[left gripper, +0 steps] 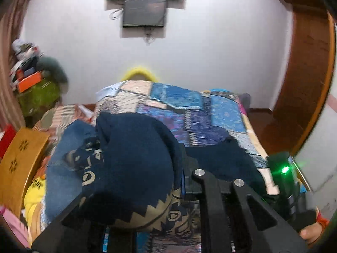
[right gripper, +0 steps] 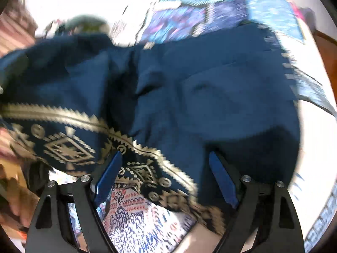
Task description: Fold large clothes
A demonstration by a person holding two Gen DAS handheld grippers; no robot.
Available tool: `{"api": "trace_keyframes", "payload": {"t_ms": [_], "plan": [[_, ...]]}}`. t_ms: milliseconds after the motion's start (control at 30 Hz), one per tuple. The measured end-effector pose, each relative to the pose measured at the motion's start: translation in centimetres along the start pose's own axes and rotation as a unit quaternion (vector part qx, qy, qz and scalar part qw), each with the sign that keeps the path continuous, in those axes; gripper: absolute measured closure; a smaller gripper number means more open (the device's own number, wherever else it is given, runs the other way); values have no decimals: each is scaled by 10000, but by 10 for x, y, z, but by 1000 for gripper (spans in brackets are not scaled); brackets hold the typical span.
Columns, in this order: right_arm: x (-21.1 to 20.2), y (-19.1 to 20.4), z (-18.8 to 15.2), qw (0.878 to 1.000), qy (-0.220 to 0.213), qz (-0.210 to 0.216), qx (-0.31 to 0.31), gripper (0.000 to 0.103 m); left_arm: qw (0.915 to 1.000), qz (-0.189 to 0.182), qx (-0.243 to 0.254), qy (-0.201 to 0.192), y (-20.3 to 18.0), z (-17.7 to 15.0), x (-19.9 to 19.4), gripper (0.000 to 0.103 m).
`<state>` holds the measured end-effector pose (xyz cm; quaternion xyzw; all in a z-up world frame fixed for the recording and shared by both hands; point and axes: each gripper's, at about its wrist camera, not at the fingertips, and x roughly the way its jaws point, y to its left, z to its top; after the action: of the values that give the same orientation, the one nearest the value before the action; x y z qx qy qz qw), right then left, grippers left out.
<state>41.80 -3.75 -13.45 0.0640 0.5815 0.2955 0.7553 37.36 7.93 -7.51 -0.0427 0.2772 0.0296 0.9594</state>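
Note:
A large navy garment (left gripper: 134, 151) with a beige patterned border lies bunched on the bed. In the left wrist view it drapes over my left gripper (left gripper: 134, 181) and hides the fingertips; the cloth appears lifted by it. In the right wrist view the same garment (right gripper: 200, 88) fills the frame. My right gripper (right gripper: 165, 158) is open, its blue-padded fingers (right gripper: 109, 172) wide apart, with the patterned hem (right gripper: 69, 147) lying between and in front of them.
The bed carries a blue patchwork quilt (left gripper: 189, 109). A wooden chair back (left gripper: 19, 164) stands at left. Boxes and a green bundle (left gripper: 35, 88) are piled at far left. A wooden wardrobe (left gripper: 305, 73) is at right, and a TV (left gripper: 145, 4) hangs on the wall.

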Motion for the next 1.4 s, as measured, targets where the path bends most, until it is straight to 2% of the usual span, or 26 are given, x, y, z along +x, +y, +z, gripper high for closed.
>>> {"api": "trace_keyframes", "payload": {"t_ms": [100,167,267,367,467,533,667,733,833,900,1133,1233,1300,1400], "plan": [[-40,-24,-10,9983,-480,-278,193,21,9987,-211,469,21,-41,-6,4,88],[-65,-39,-19,9945,-774,-671,208,21,9968,-367,710,46,-67,-16,7,88],[-95,-62,-41,9869,-1030,-1218,238,21,9901,-746,1137,337,-104,-40,18,87],[-112,-78,-53,9828,-1072,-1464,354,21,9782,-1143,1344,1093,-125,-71,43,85],[-118,-88,-59,9816,-1065,-1528,420,21,9615,-1401,1421,1890,-129,-103,69,84],[-123,-88,-62,9812,-1089,-1545,383,21,9576,-1508,1464,1972,-128,-111,68,83],[-130,-77,-65,9812,-1208,-1493,213,21,9520,-1790,1532,1955,-124,-109,48,60],[-132,-66,-60,9807,-1304,-1451,101,21,9499,-1859,1589,1944,-121,-107,36,55],[-138,-52,-58,9803,-1457,-1334,-78,21,9515,-1797,1640,1885,-111,-107,17,47],[-138,-42,-57,9799,-1523,-1270,-200,21,9551,-1727,1607,1793,-102,-105,7,37],[-120,-8,-43,9811,-1566,-992,-551,21,9721,-1460,1107,1467,-55,-82,-17,35],[-111,5,-39,9826,-1537,-844,-613,21,9808,-1049,1099,1221,-43,-72,-19,35],[-104,11,-38,9830,-1512,-794,-666,21,9834,-922,1027,1178,-32,-70,-15,31],[-90,16,-36,9831,-1399,-889,-777,21,9831,-846,874,1371,-26,-73,1,31]]}}
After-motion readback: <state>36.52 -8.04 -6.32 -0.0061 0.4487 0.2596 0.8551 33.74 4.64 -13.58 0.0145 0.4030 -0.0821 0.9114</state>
